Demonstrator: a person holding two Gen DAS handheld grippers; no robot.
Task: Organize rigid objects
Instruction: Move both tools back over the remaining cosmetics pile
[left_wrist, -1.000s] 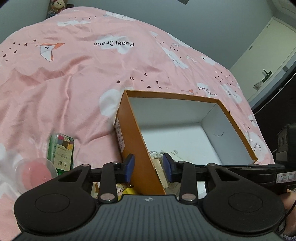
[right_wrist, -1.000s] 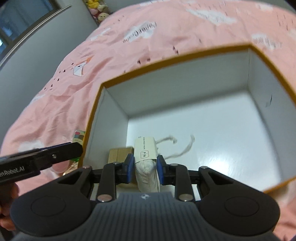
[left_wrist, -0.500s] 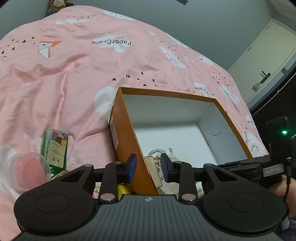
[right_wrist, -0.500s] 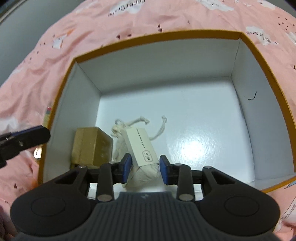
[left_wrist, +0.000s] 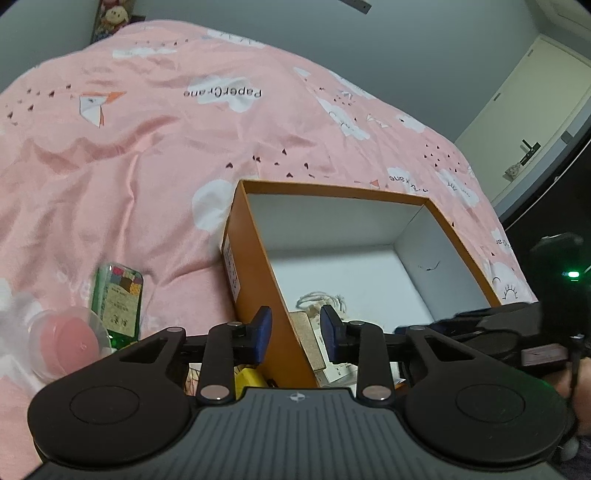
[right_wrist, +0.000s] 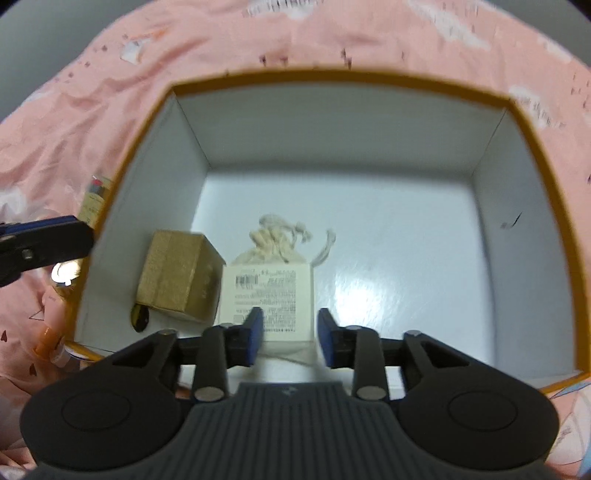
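Pink bedspread (left_wrist: 147, 166), printed with white clouds and paper cranes, covers the whole work surface.

Orange box (left_wrist: 258, 280), open-topped with a white interior, sits on the bedspread; all places below are given relative to this box. Right wrist view looks down into it (right_wrist: 532, 122).

Left gripper (left_wrist: 295, 328): blue-padded fingers spread apart, straddling the box's near left wall, one finger outside it and one over the interior. Nothing is held between them. It shows at the box's left edge in the right wrist view (right_wrist: 48, 247).

Right gripper (right_wrist: 288, 332): over the box's near edge, fingers parted and released, with gaps on both sides of the pouch below. Not gripping.

Cloth pouch (right_wrist: 273, 288): cream drawstring bag with a white printed label and barcode facing up, lying on the box floor near the front wall, just beside the gold carton. Its drawstring end points toward the box's far wall. Partly seen in the left wrist view (left_wrist: 321, 301).

Gold carton (right_wrist: 177, 273): inside the box, in its near left corner, against the left wall.

Green tin (left_wrist: 118, 299): outside the box, on the bedspread to its left.

Pink-lidded clear container (left_wrist: 66, 343): outside, further left than the tin, just beside it; blurred.

Yellow item (left_wrist: 251, 380): outside the box's near left corner, mostly hidden by the left gripper.
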